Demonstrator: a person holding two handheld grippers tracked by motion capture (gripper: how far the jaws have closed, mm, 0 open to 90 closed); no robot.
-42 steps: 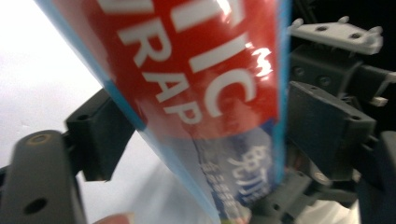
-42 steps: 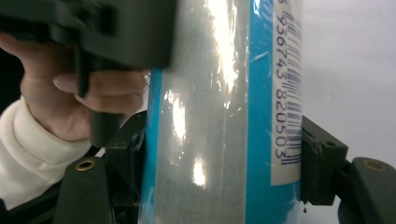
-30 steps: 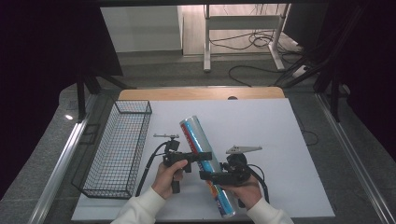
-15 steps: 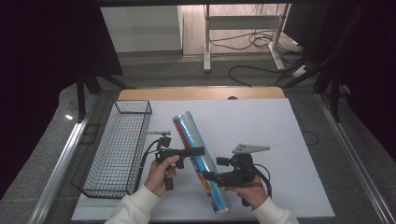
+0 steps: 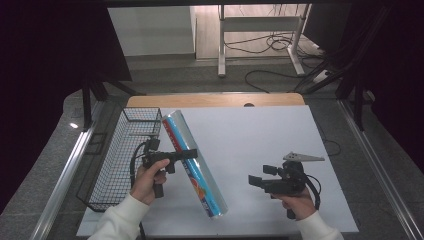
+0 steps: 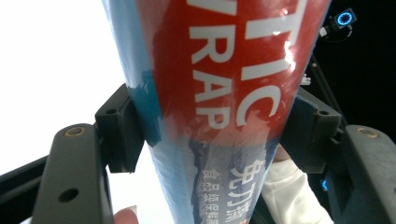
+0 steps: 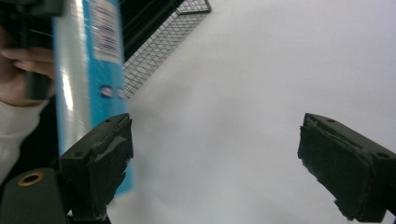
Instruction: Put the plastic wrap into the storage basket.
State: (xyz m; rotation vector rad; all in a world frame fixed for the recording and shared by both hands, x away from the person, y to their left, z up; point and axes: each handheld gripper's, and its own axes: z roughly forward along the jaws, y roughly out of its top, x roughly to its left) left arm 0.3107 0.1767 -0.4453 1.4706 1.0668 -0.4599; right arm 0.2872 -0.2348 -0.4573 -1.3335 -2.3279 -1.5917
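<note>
- Now, 1 long box of plastic wrap (image 5: 194, 163), blue and red, is clamped in the left gripper (image 5: 189, 154), its jaws pressed on the box's 2 sides in the left gripper view (image 6: 219, 116).
- From above, the box slants across the left half of the white table (image 5: 280, 145): its far end is beside the wire basket (image 5: 122, 155) at the left edge, its near end toward the front edge.
- At the right, the right gripper (image 5: 256, 181) is spread wide and empty, apart from the box; the right gripper view shows bare table between its jaws (image 7: 212, 161).
- Risk: the grip sits closer to the far end, so the long near end may sag or swivel in the jaws.
- Risk: the glossy wrapper could slide in the jaws.
- Risk: swung toward the basket, the far end might catch its rim.
</note>
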